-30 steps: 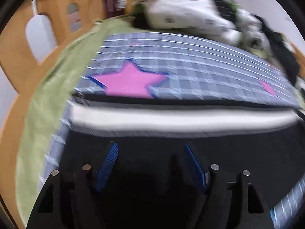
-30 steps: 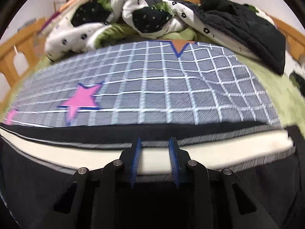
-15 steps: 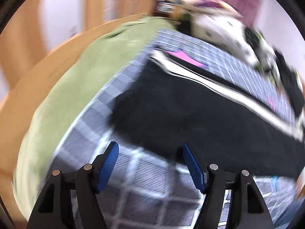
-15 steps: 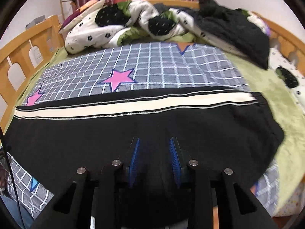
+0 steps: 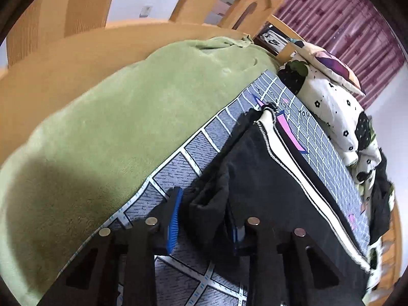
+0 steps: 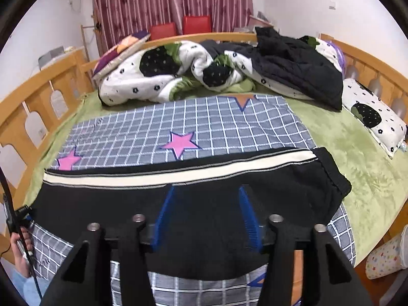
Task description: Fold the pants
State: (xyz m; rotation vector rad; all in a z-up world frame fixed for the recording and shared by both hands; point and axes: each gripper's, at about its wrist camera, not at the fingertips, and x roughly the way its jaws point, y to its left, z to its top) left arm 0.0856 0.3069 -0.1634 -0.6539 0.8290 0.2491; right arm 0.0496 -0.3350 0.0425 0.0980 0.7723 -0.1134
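checked quilt (image 6: 204, 117) | left claw (image 5: 204, 216) pinching black pants (image 5: 267, 178) (bunched hem) | right claw (image 6: 206, 214) agape

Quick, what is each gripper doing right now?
Left gripper: just been closing, now pinching the pants cuff.
Right gripper: just opened, holding nothing, above the pants.

Wooden bed (image 6: 24, 94); green blanket (image 6: 357, 137), checked sheet (image 6: 204, 117), black pants (image 6: 102, 209)

left gripper (image 5: 204, 219) rolled, jaws just closing on pants (image 5: 267, 178) hem, right gripper (image 6: 207, 216) lifted, jaws just opening, empty
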